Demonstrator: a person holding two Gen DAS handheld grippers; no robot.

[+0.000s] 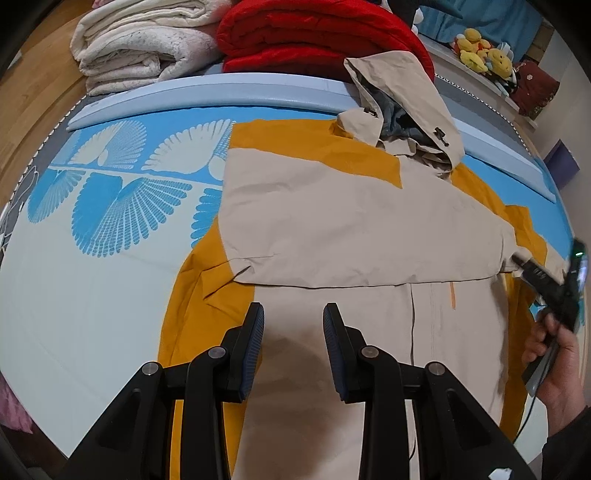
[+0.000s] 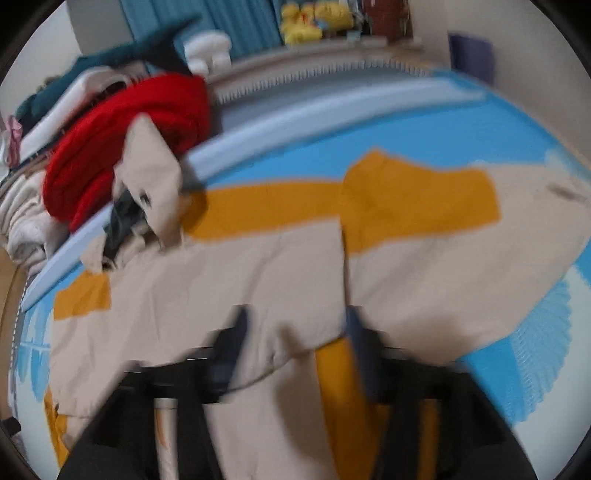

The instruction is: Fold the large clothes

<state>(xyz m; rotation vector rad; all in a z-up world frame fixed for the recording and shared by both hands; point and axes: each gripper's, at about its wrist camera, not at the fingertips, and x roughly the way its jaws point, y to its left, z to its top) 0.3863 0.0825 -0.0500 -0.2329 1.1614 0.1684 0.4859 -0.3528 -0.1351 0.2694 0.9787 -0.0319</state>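
A beige and mustard hooded jacket (image 1: 351, 229) lies flat on the blue patterned bed sheet (image 1: 92, 258), its hood (image 1: 406, 96) toward the far edge. One sleeve is folded across the chest. My left gripper (image 1: 293, 314) is open and empty, just above the jacket's lower body. My right gripper (image 1: 517, 260) shows at the jacket's right edge in the left wrist view, touching the folded sleeve's end. In the blurred right wrist view the jacket (image 2: 258, 280) fills the frame and the right gripper (image 2: 295, 325) stands open over the beige fabric.
A folded red blanket (image 1: 317, 33) and folded cream blankets (image 1: 144, 48) lie beyond the pale blue bed rail (image 1: 221, 92). Yellow plush toys (image 1: 480, 51) sit on a shelf at the back right. Wooden floor (image 1: 33, 103) shows at the left.
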